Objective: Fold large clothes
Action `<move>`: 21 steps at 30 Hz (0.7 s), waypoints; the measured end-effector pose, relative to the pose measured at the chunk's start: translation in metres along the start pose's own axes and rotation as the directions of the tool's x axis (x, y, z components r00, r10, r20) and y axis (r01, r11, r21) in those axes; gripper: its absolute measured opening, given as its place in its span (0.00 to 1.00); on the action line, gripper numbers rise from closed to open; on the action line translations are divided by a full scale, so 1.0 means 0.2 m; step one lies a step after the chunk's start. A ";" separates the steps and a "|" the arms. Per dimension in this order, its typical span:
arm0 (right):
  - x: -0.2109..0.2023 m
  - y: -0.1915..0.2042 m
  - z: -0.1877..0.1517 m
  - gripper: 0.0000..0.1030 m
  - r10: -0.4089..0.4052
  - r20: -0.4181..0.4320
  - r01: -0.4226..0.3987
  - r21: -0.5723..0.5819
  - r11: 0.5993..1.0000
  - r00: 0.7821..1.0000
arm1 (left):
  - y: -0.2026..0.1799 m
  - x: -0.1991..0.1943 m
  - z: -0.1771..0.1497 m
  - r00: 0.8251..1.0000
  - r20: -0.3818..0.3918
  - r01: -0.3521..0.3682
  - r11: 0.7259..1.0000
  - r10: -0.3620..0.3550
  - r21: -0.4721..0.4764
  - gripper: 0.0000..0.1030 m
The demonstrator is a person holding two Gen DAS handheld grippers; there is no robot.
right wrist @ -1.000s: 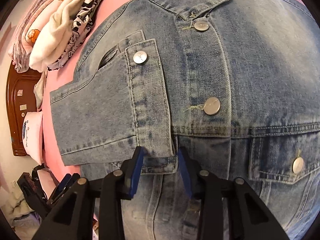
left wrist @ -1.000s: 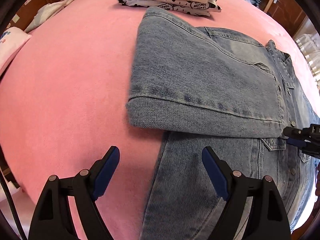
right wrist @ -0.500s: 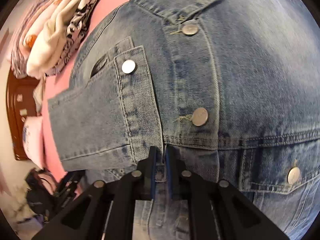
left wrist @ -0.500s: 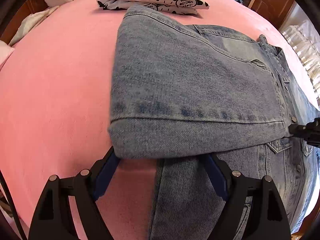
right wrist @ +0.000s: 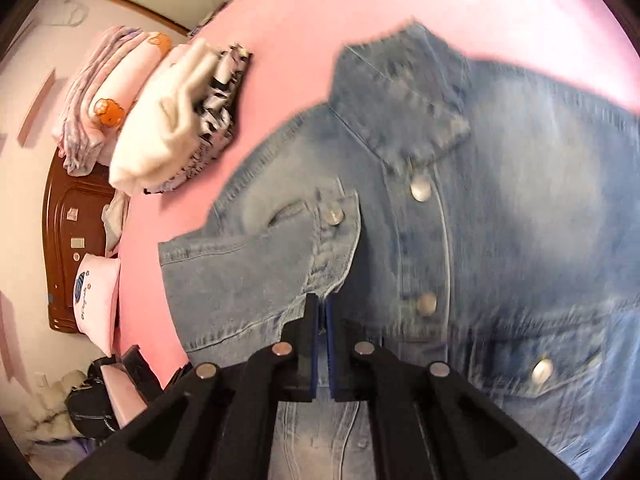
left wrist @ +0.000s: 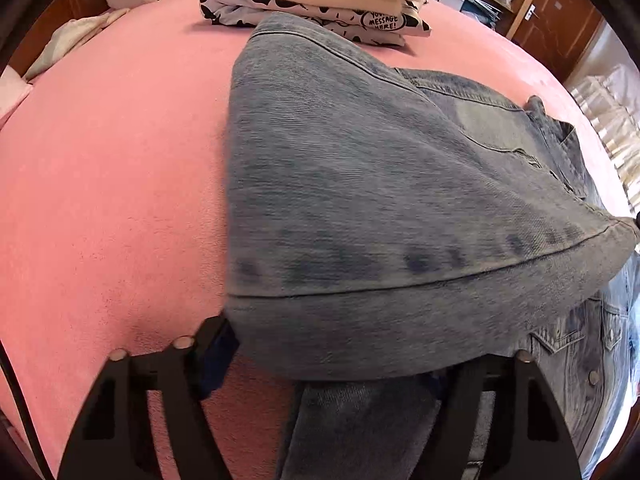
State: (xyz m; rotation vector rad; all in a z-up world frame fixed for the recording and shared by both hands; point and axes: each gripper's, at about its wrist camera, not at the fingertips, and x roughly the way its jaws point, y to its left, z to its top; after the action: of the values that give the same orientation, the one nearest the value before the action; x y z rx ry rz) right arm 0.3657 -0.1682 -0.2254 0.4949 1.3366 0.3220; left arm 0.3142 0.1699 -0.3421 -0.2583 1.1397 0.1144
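"YOUR MESSAGE HERE!" on patterned garment (left wrist: 320, 16)

- "YOUR MESSAGE HERE!" stands in a speech bubble on the black-and-white printed cloth (left wrist: 384, 20), only partly legible.
- The pillow (right wrist: 94, 300) carries print too small to read.

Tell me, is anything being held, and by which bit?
The right gripper is shut on the denim jacket's sleeve cuff. The left gripper is closing around the folded sleeve.
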 end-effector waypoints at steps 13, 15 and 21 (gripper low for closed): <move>-0.09 -0.16 0.03 0.02 -0.125 -0.018 0.126 0.075 0.989 0.992 | -0.16 -0.03 0.00 0.994 0.029 -0.106 0.990 0.103 0.097 0.28; -0.14 -0.16 0.02 0.02 -0.139 -0.008 0.139 0.071 0.988 0.990 | -0.19 -0.03 0.00 0.991 0.033 -0.134 0.984 0.131 0.121 0.27; -0.25 -0.22 -0.08 0.02 -0.170 -0.016 0.171 0.101 0.980 0.985 | -0.28 -0.04 0.03 0.987 0.009 -0.161 0.973 0.161 0.164 0.24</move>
State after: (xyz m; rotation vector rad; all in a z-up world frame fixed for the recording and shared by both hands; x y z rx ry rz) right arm 0.3374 -0.2271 -0.2081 0.4608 1.3972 0.1141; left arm 0.3293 0.1184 -0.3245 -0.0193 1.1669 0.1622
